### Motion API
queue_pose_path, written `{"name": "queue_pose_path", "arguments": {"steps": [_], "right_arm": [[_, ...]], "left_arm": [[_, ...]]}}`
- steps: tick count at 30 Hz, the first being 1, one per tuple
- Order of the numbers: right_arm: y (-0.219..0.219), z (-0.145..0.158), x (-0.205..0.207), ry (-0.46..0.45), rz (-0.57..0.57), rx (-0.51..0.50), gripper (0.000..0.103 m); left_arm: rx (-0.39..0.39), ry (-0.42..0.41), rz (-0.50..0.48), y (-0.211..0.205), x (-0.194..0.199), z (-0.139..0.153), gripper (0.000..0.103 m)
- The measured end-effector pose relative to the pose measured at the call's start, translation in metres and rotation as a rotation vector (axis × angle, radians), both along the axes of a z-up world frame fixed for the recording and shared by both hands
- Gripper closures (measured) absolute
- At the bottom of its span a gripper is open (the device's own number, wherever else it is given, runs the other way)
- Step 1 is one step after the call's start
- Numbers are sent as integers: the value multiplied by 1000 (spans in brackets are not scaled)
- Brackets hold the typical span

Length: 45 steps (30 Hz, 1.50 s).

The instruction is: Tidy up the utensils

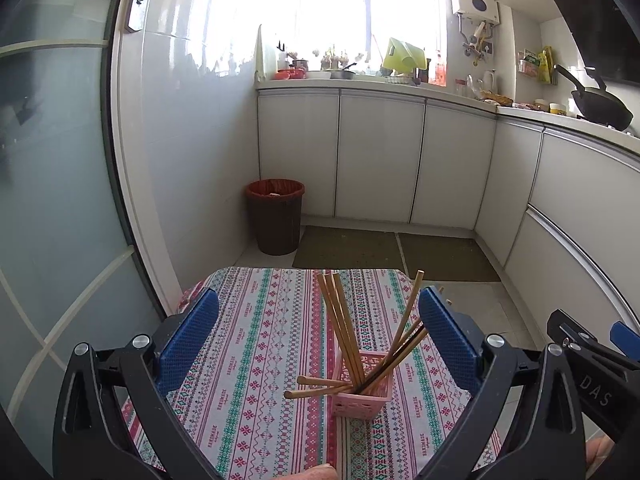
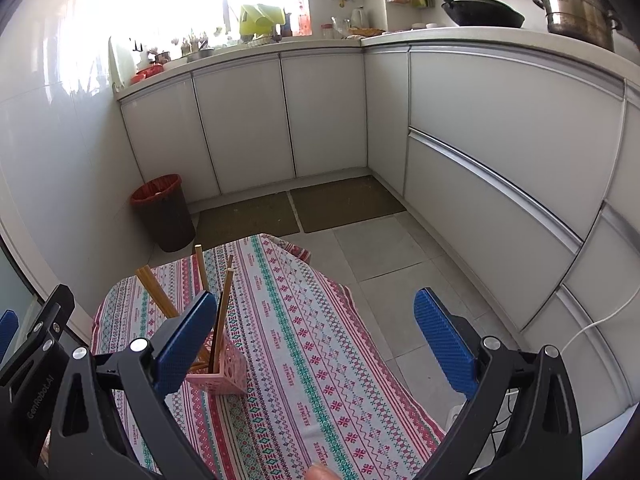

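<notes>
A pink perforated utensil basket [image 1: 362, 394] stands on the patterned tablecloth [image 1: 260, 340], holding several wooden chopsticks [image 1: 342, 328] that lean out in different directions. Two chopsticks [image 1: 316, 387] lie on the cloth against the basket's left side. My left gripper [image 1: 318, 340] is open and empty above the table, with the basket between its blue pads. The right gripper's black body shows at the right edge in the left wrist view [image 1: 592, 364]. My right gripper [image 2: 316, 340] is open and empty; the basket [image 2: 218, 376] sits by its left pad [image 2: 184, 344], chopsticks [image 2: 222, 312] partly hidden behind it.
A brown bin with a red liner [image 1: 275, 216] stands on the floor beyond the table. White cabinets [image 1: 380, 160] line the far wall and right side. Two floor mats [image 1: 348, 248] lie before them. A wok [image 2: 480, 12] and steel pot [image 2: 576, 8] sit on the counter.
</notes>
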State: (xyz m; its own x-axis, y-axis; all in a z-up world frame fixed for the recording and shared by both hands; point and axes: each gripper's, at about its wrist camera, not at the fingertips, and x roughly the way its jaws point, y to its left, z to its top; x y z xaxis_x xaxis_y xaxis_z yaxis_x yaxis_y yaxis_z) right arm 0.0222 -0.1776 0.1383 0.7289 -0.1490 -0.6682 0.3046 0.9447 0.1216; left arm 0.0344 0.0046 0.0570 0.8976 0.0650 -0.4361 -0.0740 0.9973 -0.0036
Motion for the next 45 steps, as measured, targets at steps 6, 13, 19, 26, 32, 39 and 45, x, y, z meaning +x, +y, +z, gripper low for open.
{"name": "queue_pose_path", "arguments": {"steps": [6,13,19,26,32,39,45], "right_arm": [[0,0,1,5,4,1,7],[-1,1,1,5,4,2,7],[-1,-1,-1,6,2,2,7],[-2,-1,-1,10,4,3,7],[-2,-1,-1,11,4,3,7],[-1,-2,-1,13,4,3,7],[0,-4,1,22,7,7,7]], "left_arm": [[-1,1,1,1,1,-1,7],[-2,1,3,2,1,-2,7],[0,4,7,3,1,-3,7],[1,3,13,3,0,-3,7],[1,4,15,3,0,-4,7],[-1,8,15,4,0,-4,7],[-4,17,18,5,2,-4,7]]}}
